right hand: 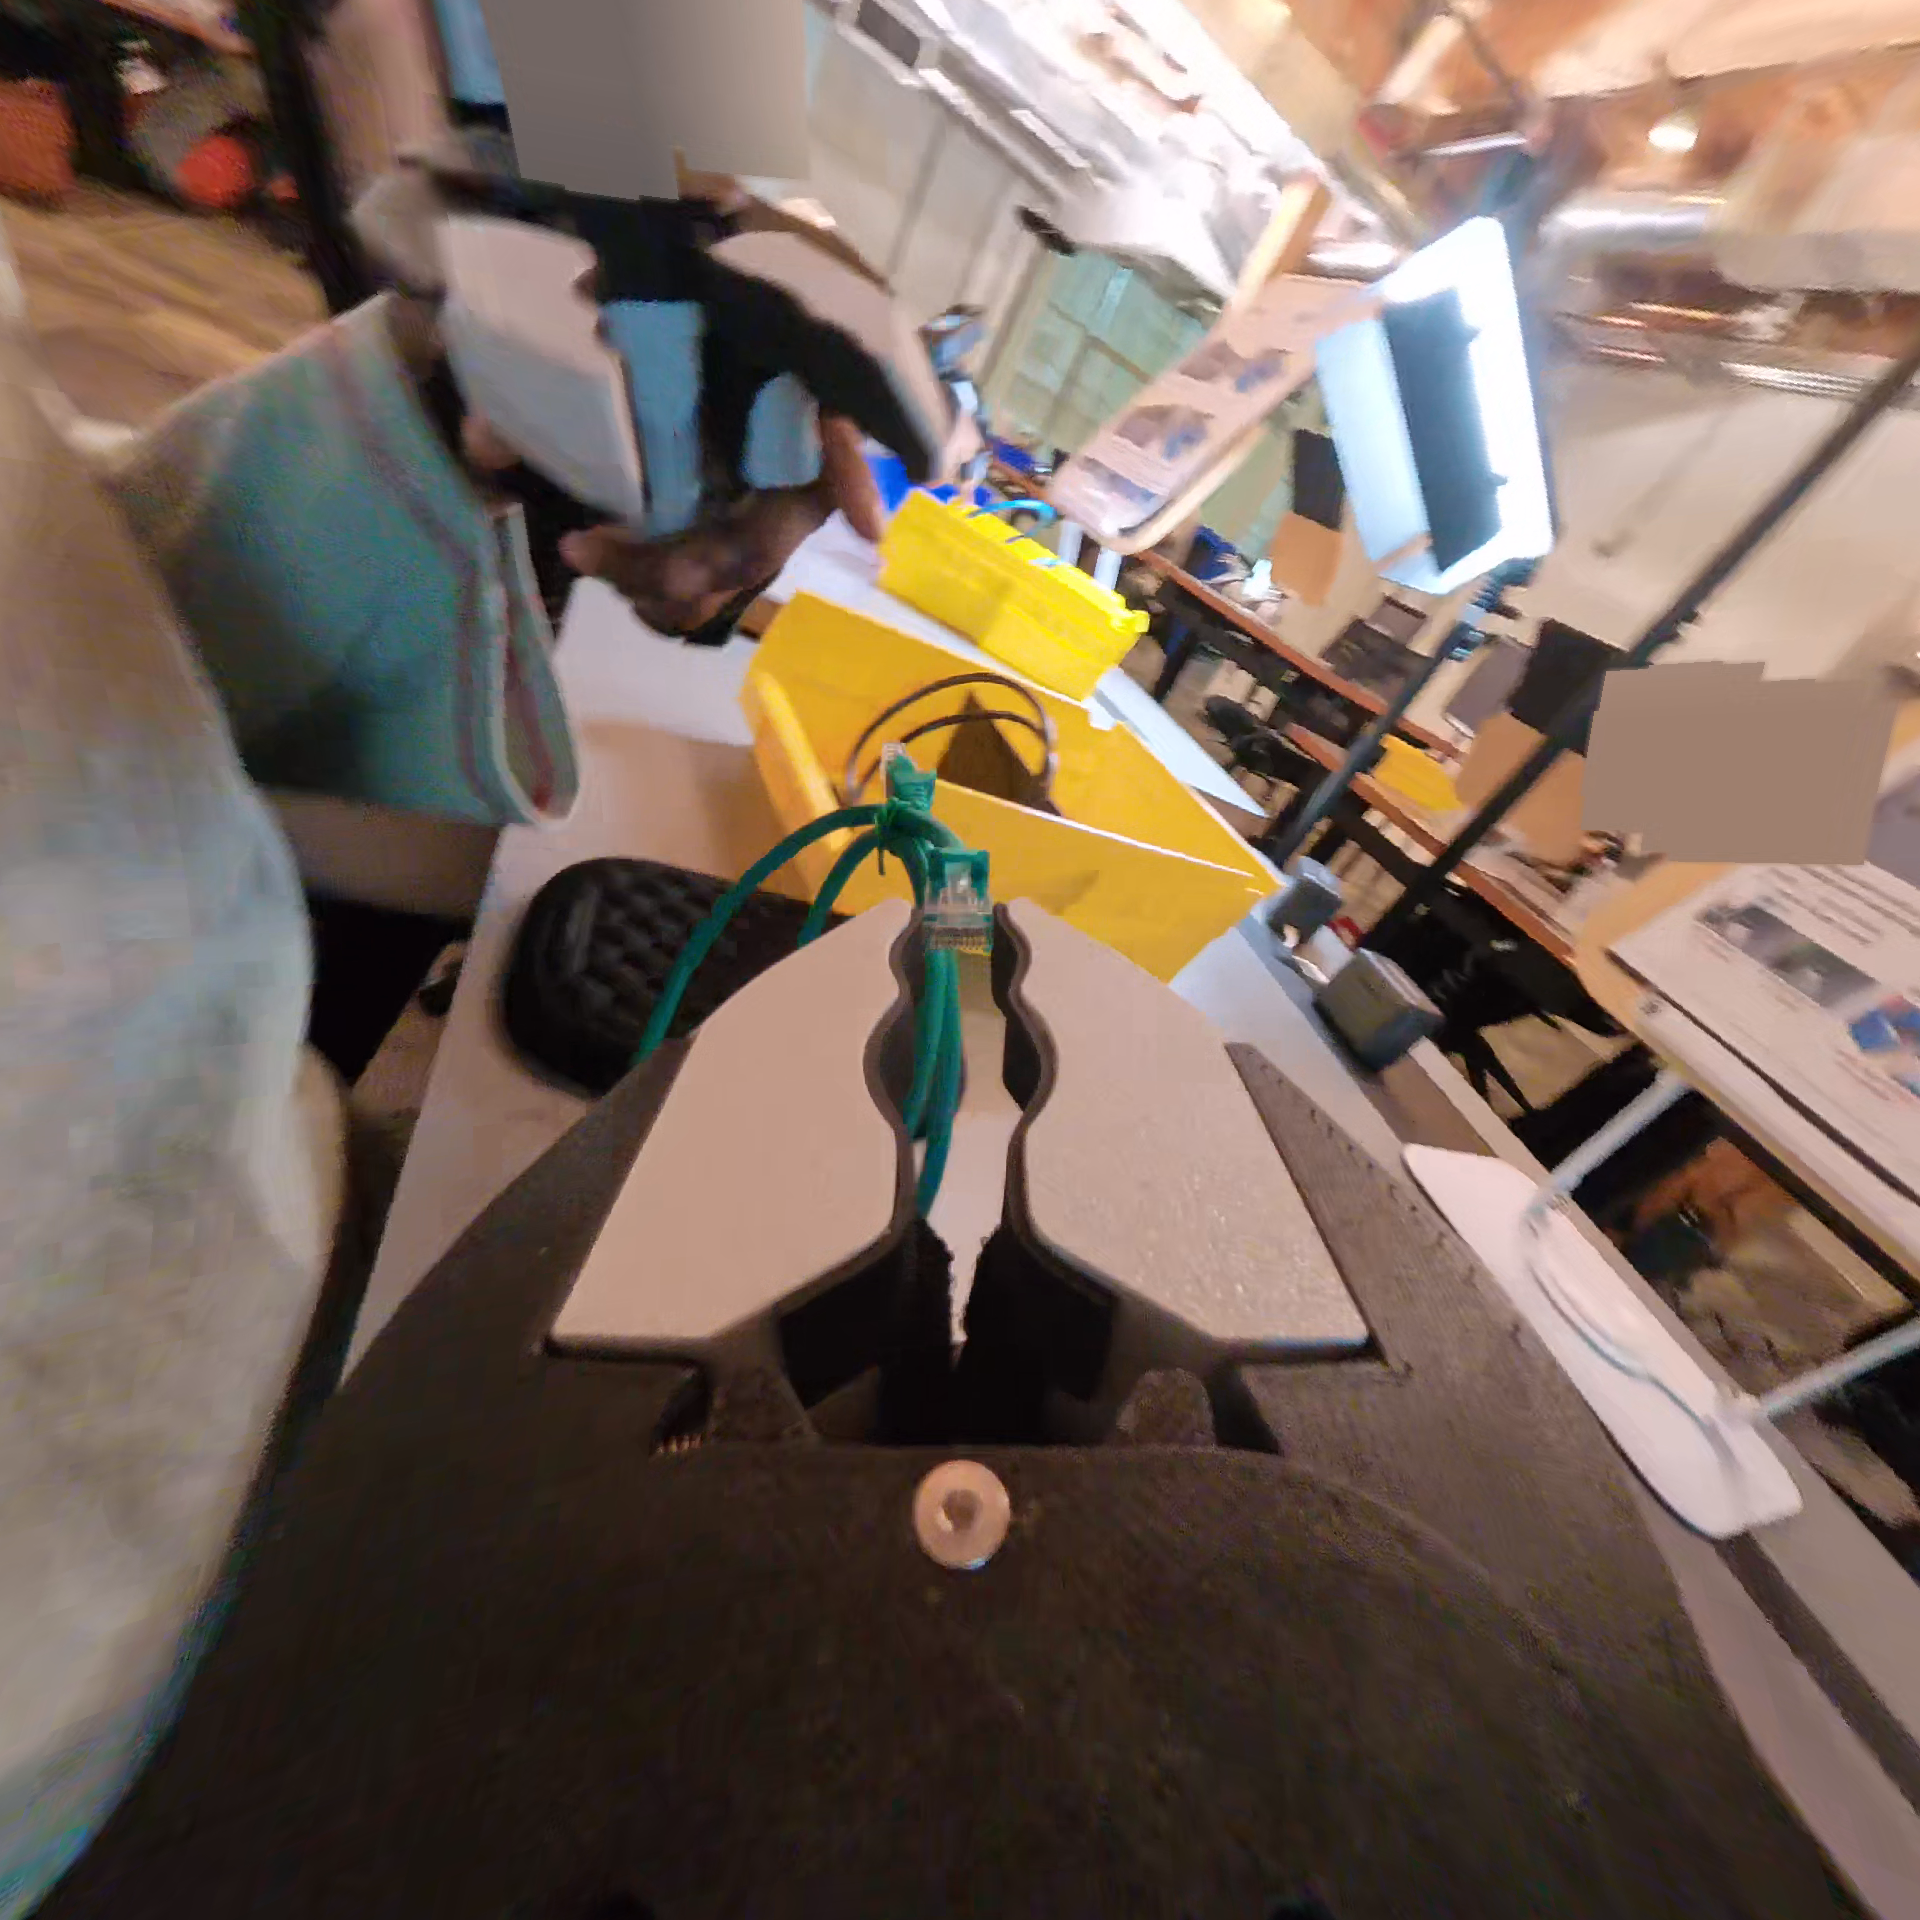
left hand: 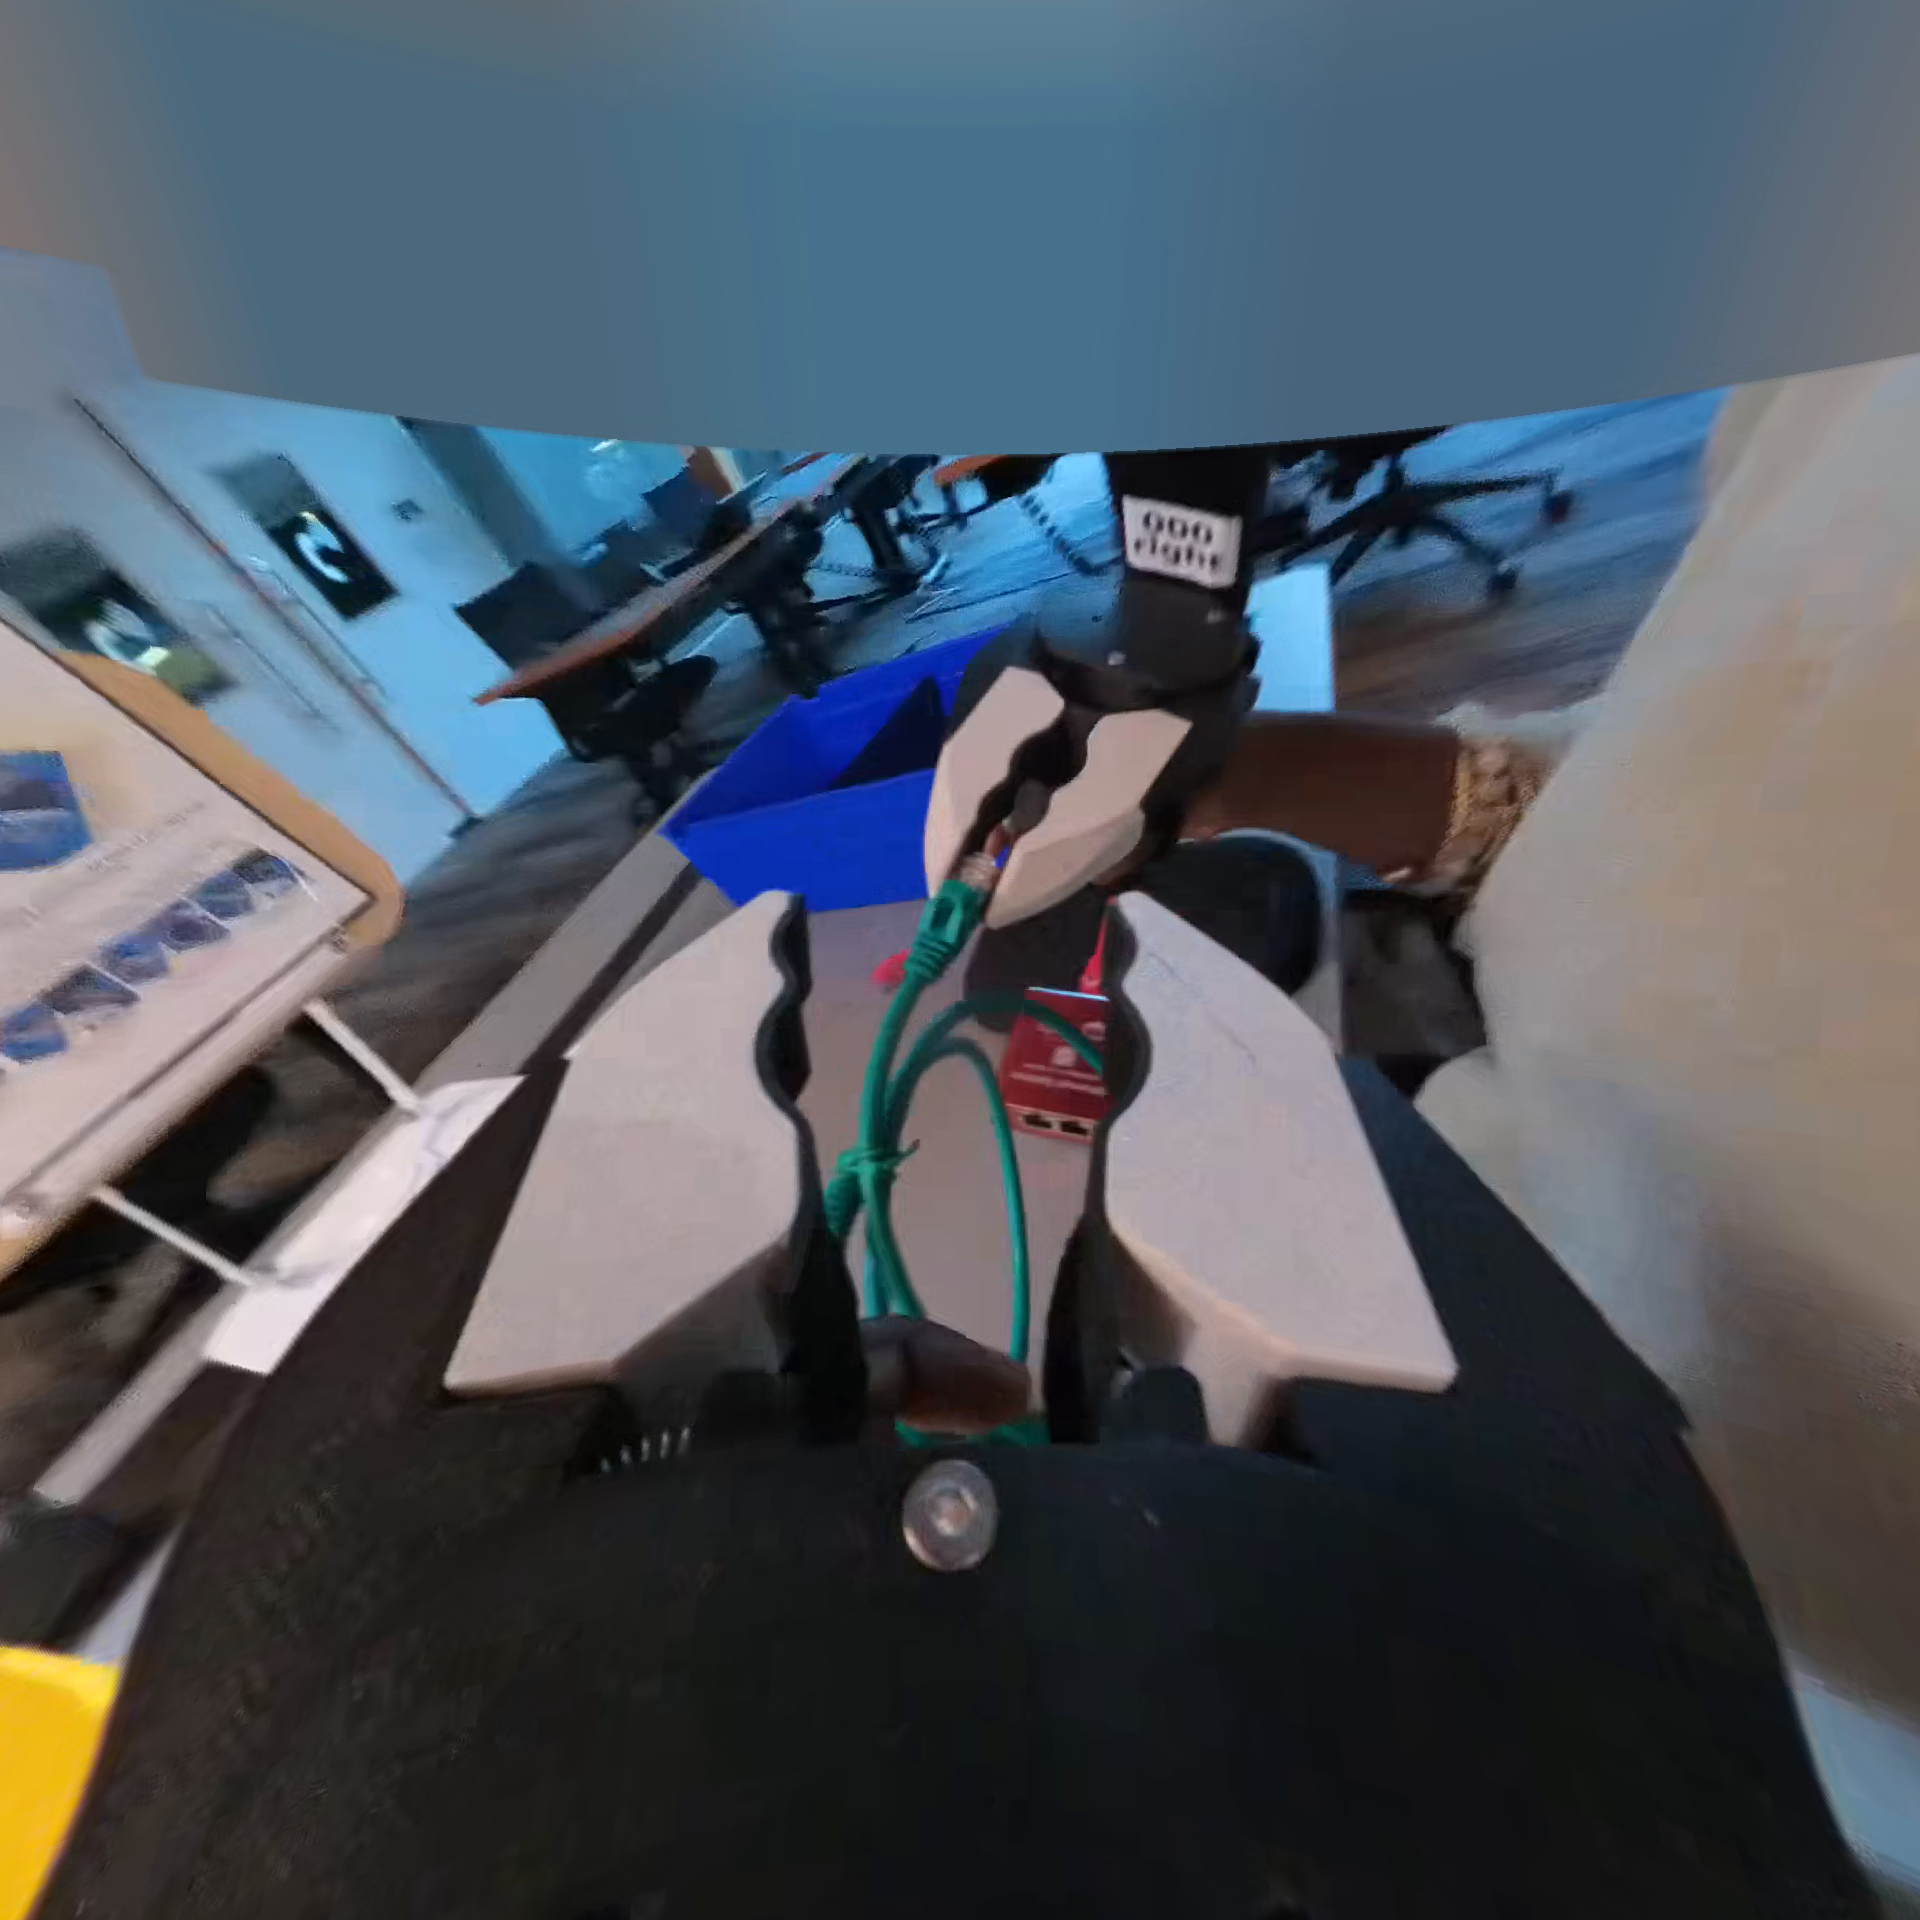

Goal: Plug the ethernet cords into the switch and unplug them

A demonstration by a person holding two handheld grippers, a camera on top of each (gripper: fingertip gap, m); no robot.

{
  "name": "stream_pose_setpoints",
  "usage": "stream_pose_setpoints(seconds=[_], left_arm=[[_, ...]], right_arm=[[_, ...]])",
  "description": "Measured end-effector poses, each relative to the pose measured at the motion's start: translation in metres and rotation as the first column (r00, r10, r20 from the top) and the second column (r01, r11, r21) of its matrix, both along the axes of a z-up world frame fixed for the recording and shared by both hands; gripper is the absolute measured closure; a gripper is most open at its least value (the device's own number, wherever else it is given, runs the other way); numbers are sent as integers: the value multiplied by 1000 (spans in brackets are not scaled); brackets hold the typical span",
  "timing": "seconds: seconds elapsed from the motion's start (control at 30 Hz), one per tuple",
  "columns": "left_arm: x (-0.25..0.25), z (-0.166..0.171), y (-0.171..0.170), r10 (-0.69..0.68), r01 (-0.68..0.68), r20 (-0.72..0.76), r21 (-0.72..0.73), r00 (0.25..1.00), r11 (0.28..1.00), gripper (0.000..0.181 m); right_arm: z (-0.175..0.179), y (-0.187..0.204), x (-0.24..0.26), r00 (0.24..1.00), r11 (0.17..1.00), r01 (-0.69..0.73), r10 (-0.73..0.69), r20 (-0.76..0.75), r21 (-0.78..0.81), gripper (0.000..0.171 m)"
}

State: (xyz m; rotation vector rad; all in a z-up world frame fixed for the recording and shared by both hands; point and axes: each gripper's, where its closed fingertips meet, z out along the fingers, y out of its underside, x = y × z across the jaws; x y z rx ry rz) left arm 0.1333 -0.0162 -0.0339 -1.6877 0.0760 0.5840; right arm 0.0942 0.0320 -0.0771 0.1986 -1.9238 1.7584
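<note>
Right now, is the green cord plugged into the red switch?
No, the right tongs hold the green cord's plug in the air above the red switch.

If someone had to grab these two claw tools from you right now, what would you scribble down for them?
Right gripper: shut on the plug end of the green ethernet cord, held up in the air.
Left gripper: open, holding nothing; the bundled, tied cord hangs between its fingers.
Red switch: on the table below, ports free as far as I can see.
Blue bin sits behind it.
Done: cord picked up.
Left: plug it into the switch, then unplug.
</note>
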Motion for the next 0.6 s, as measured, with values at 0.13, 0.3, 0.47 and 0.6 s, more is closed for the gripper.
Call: stream_pose_setpoints(seconds=[0.13,0.3,0.47,0.6], left_arm=[[1,44,-30,70,-53,-71,224,995,973,104],[2,13,4,-1,4,-54,68,999,998,118],[-10,-48,28,-50,42,-38,-196,998,980,133],[-3,-53,29,-140,144,37,-156,989,977,158]], right_arm=[[-1,-4,22,988,988,-155,155,7,4,159],[-1,-15,38,960,960,-278,279,13,-42,159],[-5,-18,44,942,941,-334,336,26,-54,159],[-8,-15,40,943,942,-329,332,39,-66,159]])
